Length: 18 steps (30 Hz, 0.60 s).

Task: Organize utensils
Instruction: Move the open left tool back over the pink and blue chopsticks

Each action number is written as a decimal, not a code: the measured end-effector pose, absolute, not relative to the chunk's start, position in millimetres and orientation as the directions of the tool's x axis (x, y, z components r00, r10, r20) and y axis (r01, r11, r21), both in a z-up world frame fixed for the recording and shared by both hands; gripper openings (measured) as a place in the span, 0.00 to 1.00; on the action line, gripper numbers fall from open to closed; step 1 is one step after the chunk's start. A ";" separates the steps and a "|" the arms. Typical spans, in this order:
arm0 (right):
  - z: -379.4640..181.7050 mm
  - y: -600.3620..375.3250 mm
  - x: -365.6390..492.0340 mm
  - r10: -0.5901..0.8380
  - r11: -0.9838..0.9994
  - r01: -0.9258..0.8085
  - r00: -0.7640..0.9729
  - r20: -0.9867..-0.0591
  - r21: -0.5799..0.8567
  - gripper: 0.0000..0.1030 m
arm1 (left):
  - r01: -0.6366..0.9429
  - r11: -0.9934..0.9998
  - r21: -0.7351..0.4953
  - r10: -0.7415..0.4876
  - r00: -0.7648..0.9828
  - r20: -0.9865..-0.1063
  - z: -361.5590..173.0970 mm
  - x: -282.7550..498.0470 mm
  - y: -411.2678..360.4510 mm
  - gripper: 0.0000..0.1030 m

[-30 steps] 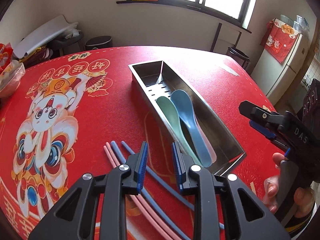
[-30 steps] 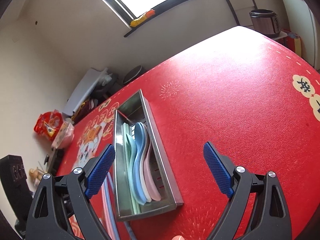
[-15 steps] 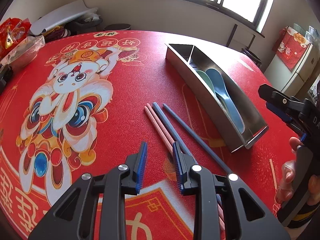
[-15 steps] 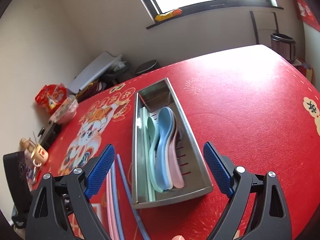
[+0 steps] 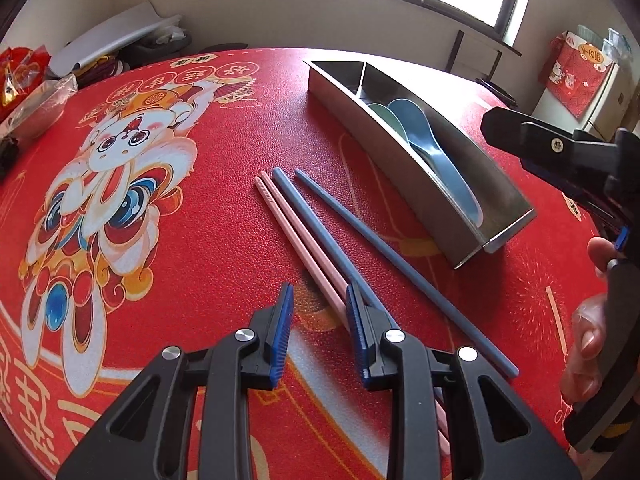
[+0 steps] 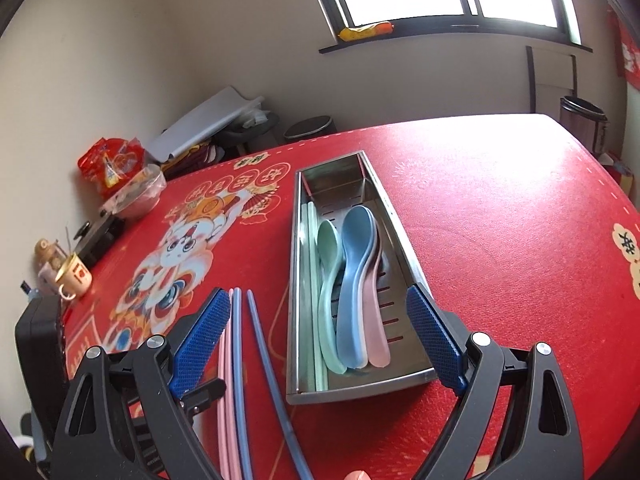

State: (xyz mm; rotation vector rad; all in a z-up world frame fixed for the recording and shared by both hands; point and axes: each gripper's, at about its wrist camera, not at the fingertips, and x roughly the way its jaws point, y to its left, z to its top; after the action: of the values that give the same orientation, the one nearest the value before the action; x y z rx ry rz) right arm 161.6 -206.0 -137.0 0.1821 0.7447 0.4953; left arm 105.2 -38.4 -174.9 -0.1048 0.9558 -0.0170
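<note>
Two pink chopsticks [image 5: 294, 236] and two blue chopsticks [image 5: 320, 232] lie side by side on the red mat. My left gripper [image 5: 319, 300] hangs low over their near ends, narrowly open with nothing between its pads; the pink pair runs under its right finger. A steel tray [image 6: 400, 216] holds a green spoon [image 6: 329, 248], a blue spoon [image 6: 356, 248], a pink spoon [image 6: 376, 336] and green chopsticks [image 6: 310, 280] in its narrow left slot. My right gripper [image 6: 316, 304] stands wide open above the tray's near end, holding nothing. A hand [image 5: 588, 336] holds it at the right of the left wrist view.
Along the table's left edge stand a red snack bag [image 6: 110, 160], a clear food container [image 6: 136, 194], a black box [image 6: 98, 236] and a mug [image 6: 76, 278]. A bin [image 6: 310, 128] and a chair stand past the far edge, under the window.
My left gripper has drawn back from the tray and sunk toward the near ends of the chopsticks. My right gripper has rolled level over the tray. Both stay open.
</note>
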 end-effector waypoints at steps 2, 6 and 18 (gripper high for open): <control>-137.1 -205.9 161.7 0.492 0.871 -0.367 0.625 -0.606 0.327 0.84 | -0.030 0.995 -0.094 -0.060 0.575 -0.816 -174.7 104.2 -39.5 0.26; -137.2 -206.9 161.3 0.490 0.871 -0.363 0.627 -0.605 0.330 0.84 | -0.009 0.996 -0.090 -0.068 0.571 -0.818 -174.6 100.9 -44.8 0.28; -137.4 -207.5 162.2 0.492 0.871 -0.360 0.627 -0.604 0.335 0.84 | 0.012 1.000 0.007 0.000 0.550 -0.835 -177.3 89.0 -31.9 0.32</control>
State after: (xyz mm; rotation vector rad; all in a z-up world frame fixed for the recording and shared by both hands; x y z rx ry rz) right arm 162.2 -207.5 -137.4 0.1889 0.7477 0.4917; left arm 89.0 -31.9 -177.3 0.0125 0.9885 -0.0070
